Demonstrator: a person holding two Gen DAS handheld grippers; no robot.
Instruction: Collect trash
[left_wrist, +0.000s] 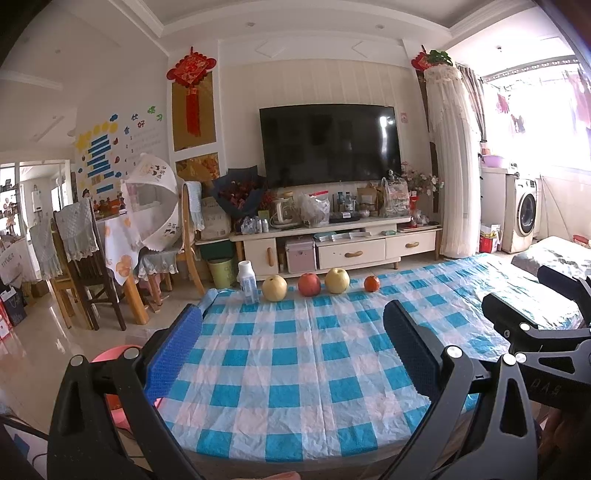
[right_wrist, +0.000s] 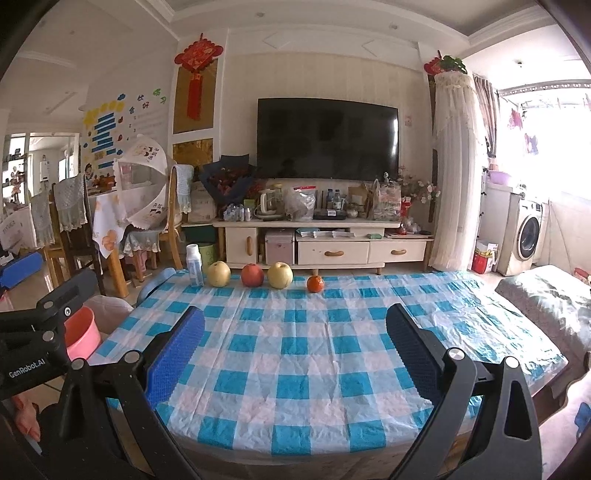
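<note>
A small white bottle (left_wrist: 247, 282) (right_wrist: 194, 265) with a blue label stands upright at the far left edge of the blue-checked table (left_wrist: 295, 369) (right_wrist: 303, 369). To its right lie a yellow pear (left_wrist: 274, 288) (right_wrist: 218, 273), a red apple (left_wrist: 309, 284) (right_wrist: 252, 275), a second yellow pear (left_wrist: 337, 280) (right_wrist: 280, 275) and a small orange (left_wrist: 371, 283) (right_wrist: 315, 283). My left gripper (left_wrist: 291, 350) and right gripper (right_wrist: 295, 350) hover open over the near half of the table, nothing between their fingers. A pink bin (right_wrist: 81, 334) (left_wrist: 114, 354) sits on the floor left of the table.
Beyond the table stands a TV cabinet (left_wrist: 332, 243) with clutter under a wall TV. A green bin (left_wrist: 221, 271) and wooden chairs (left_wrist: 85, 266) stand on the left floor. A washing machine (left_wrist: 522, 218) is at the right. The other gripper's body (left_wrist: 535, 321) shows at the right edge.
</note>
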